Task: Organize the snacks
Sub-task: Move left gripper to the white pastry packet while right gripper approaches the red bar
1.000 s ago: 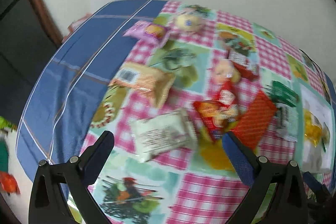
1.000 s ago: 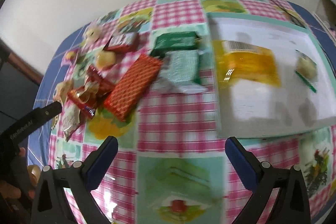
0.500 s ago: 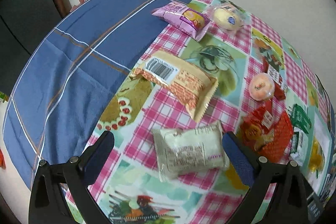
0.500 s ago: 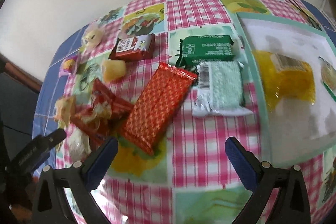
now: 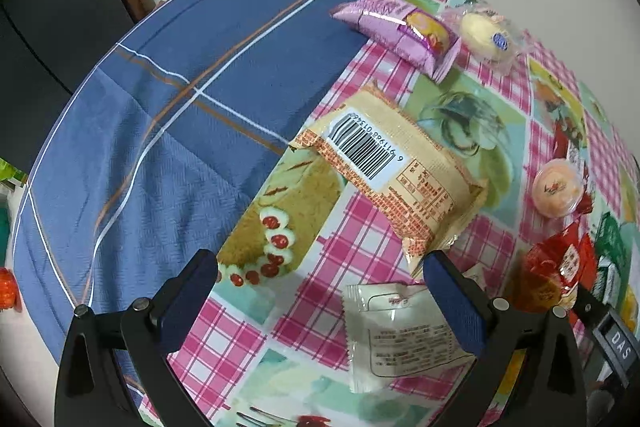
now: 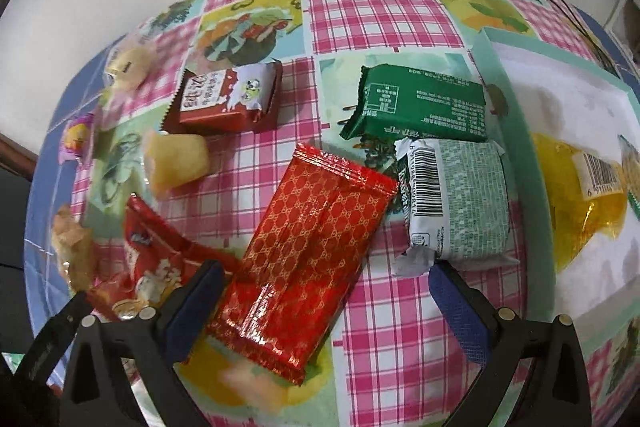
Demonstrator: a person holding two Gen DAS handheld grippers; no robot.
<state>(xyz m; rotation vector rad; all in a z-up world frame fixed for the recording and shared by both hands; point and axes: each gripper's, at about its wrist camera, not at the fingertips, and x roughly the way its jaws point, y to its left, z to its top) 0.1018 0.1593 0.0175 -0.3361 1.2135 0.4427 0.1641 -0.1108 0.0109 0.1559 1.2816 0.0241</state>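
Jaws apart on both, left gripper (image 5: 320,301) above beige barcode packet (image 5: 390,175), right gripper (image 6: 322,307) over red patterned packet (image 6: 308,261), nothing clamped

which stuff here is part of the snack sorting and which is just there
Part of the job:
red patterned packet
green packet
beige barcode packet
purple packet
white tray

Just there:
checked tablecloth
blue cloth
black cable

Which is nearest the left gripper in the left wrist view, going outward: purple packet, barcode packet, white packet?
From the left gripper:
1. White packet, beside its right-hand finger.
2. Barcode packet, straight ahead, mid-table.
3. Purple packet, far end, at the blue cloth's edge.
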